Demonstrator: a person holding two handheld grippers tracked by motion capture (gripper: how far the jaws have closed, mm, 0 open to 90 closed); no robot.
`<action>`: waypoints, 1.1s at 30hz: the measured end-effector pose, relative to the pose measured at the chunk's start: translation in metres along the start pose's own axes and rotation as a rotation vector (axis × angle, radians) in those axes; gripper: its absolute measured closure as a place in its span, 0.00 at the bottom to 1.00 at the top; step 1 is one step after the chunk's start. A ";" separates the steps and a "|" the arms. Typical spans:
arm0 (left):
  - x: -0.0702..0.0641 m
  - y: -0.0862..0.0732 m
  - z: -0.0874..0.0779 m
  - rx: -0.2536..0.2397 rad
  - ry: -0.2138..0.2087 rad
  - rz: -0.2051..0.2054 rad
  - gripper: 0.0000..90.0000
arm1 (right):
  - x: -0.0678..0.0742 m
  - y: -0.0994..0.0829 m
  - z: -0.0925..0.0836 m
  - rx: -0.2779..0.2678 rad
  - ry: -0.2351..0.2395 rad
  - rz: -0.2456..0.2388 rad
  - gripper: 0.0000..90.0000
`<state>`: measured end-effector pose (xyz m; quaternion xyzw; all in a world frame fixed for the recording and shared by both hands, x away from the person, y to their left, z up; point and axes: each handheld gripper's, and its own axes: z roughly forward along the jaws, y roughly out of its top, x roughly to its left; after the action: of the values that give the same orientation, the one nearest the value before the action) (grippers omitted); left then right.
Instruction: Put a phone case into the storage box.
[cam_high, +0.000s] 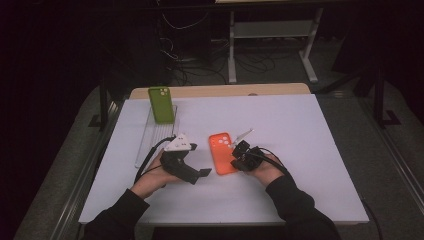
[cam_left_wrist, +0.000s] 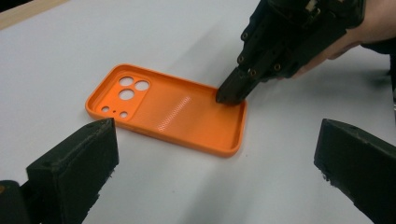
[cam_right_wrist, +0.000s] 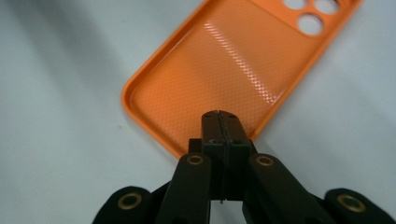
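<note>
Near the table's (cam_high: 300, 125) middle lay the orange case (cam_high: 221, 152), hollow side up, with bare white top all around it. At its near right edge the right gripper (cam_left_wrist: 231, 93) pressed down, jaws together, while the left gripper (cam_high: 202, 172) waited just left of it, jaws apart and empty. No writing showed on the case.

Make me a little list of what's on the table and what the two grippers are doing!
Surface: white table
Orange phone case: lies flat, open side up, camera holes at its far end in the high view
Green phone case: stands propped on a clear rack at the far left
Right gripper: jaws shut together, tip pressing on the orange case's side rim near a corner; whether the rim is pinched cannot be told
Left gripper: jaws wide open, nothing between them, aimed at the orange case from beside it
</note>
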<state>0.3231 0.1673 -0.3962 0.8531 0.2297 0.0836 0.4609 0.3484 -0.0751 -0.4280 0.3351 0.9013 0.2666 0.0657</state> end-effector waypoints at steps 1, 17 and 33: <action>0.000 0.000 0.000 -0.001 0.000 0.000 0.00 | -0.002 -0.001 -0.001 0.000 -0.007 -0.002 0.98; -0.002 0.000 0.002 0.008 -0.006 0.004 0.00 | -0.033 -0.014 -0.013 -0.021 -0.070 0.054 0.98; -0.005 -0.001 0.006 0.029 -0.014 0.019 0.00 | -0.037 -0.050 -0.063 -0.245 -0.001 0.094 0.36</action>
<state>0.3208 0.1610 -0.3997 0.8626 0.2192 0.0786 0.4491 0.3302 -0.1577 -0.4031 0.3665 0.8452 0.3774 0.0943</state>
